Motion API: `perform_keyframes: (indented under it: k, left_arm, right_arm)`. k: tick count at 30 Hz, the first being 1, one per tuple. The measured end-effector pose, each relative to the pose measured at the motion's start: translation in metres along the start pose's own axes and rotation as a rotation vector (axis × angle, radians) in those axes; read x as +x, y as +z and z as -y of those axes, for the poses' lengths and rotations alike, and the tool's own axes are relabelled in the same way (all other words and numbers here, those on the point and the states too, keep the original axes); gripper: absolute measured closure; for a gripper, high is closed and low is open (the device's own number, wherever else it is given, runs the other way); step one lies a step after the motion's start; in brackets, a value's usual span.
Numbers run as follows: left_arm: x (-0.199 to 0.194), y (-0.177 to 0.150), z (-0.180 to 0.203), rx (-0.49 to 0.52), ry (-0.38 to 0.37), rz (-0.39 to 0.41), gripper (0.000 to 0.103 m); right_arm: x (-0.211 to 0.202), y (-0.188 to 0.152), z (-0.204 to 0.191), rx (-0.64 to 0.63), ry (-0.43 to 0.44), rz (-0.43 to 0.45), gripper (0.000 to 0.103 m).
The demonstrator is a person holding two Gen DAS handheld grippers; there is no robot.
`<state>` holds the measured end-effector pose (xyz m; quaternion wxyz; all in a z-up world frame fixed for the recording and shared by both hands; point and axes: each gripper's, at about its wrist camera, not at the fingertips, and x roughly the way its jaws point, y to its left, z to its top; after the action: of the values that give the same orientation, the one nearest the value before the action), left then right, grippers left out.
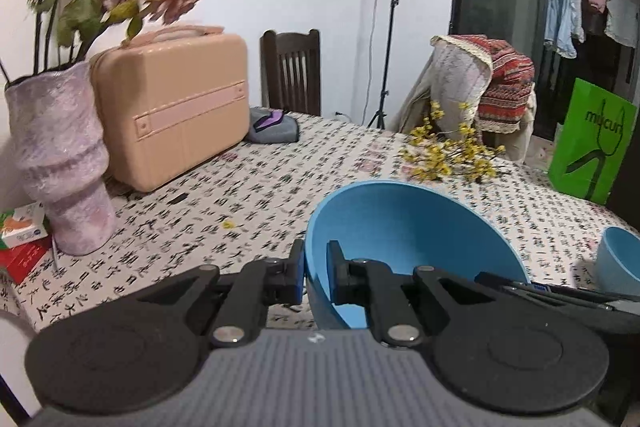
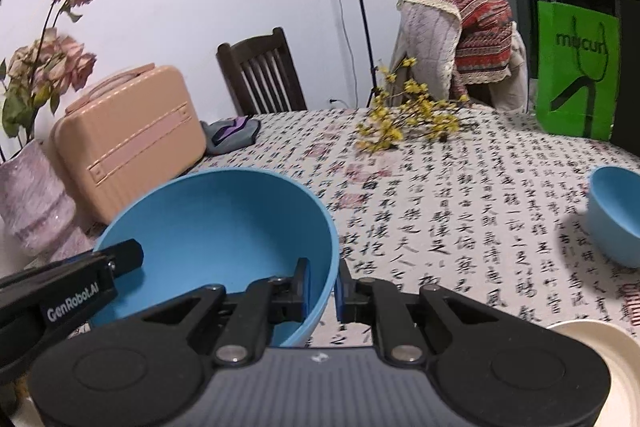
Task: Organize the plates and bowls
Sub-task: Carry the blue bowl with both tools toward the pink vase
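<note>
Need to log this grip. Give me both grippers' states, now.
Left gripper: closed on the left rim of the big blue bowl.
Right gripper: closed on the same bowl's right rim.

The large round blue bowl (image 2: 208, 211) is looking like smooth matt plastic, as is the smaller pale blue bowl (image 2: 616, 215) near the tabletop's right edge. The tabletop (image 2: 460, 211) is wearing a white cloth printed with black calligraphy, flat and dull. The black tongs (image 1: 316, 275) are showing matt plastic arms with shiny metal rivets and blue rubbery pads. The peach hard-shell case (image 1: 172, 103) near the left edge is gleaming faintly. The lilac ribbed vase (image 1: 60, 155) is appearing rough and fuzzy. The green bag (image 1: 592, 143) is looking like smooth paper.
</note>
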<state>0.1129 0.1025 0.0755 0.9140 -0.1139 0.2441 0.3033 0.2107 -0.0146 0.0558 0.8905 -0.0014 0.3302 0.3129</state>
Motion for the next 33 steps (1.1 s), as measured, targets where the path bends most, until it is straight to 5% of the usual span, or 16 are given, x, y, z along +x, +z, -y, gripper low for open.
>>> perform_keyframes:
  k: [33]
  left_arm:
    - [0.032, -0.035, -0.109, -0.134, 0.101, -0.088, 0.092]
  right_arm:
    - [0.067, -0.039, -0.098, -0.091, 0.093, -0.114, 0.091]
